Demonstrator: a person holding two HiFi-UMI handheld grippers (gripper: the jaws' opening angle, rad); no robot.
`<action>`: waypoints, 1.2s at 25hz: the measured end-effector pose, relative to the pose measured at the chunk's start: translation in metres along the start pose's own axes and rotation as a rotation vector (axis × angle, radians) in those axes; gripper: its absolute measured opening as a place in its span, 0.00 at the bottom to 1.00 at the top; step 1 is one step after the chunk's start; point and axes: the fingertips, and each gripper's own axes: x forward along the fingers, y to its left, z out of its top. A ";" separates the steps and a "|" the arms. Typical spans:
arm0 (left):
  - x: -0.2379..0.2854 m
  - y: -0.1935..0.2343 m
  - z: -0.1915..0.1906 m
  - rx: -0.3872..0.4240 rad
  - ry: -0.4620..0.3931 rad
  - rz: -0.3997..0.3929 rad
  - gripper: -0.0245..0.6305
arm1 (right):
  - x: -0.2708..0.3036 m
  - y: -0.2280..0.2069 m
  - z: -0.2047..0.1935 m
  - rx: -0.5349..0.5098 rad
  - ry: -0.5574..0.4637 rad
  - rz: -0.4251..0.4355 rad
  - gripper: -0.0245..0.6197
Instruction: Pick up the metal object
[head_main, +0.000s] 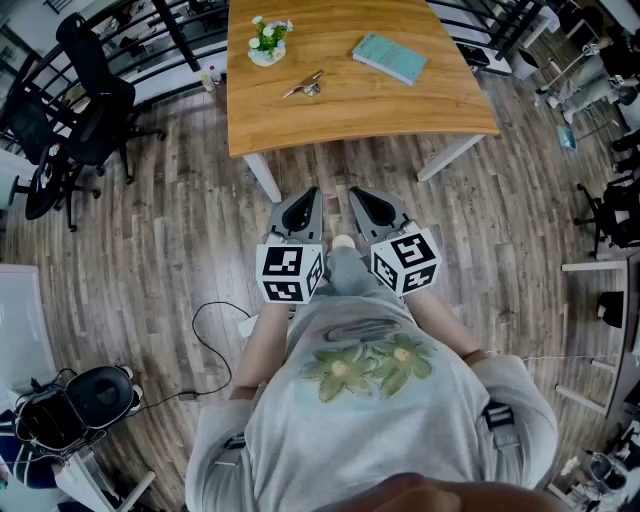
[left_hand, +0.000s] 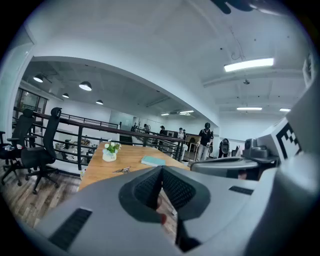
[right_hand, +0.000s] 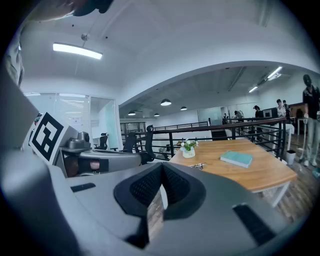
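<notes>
Teal book (head_main: 390, 57), flower pot (head_main: 268, 42) on wooden table (head_main: 380, 110).

The metal object (head_main: 303, 86) is small and thin. It has one long part of a golden-brown colour and a silvery part at one end. It may be a bunch of keys, but this I cannot tell. It lies flat on the wooden table (head_main: 350, 115), untouched and slanted to the table's edges. It is near the white flower pot (head_main: 268, 45), with the teal book (head_main: 389, 57) farther away on its other side.
</notes>
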 end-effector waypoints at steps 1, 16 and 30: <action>0.002 0.002 0.000 -0.005 0.000 0.001 0.06 | 0.002 -0.001 0.001 0.014 -0.004 0.004 0.05; 0.040 0.037 -0.001 -0.016 0.039 0.025 0.06 | 0.059 -0.023 0.013 0.083 -0.031 0.050 0.05; 0.123 0.106 0.026 -0.023 0.065 0.062 0.06 | 0.160 -0.075 0.018 0.104 0.046 0.075 0.05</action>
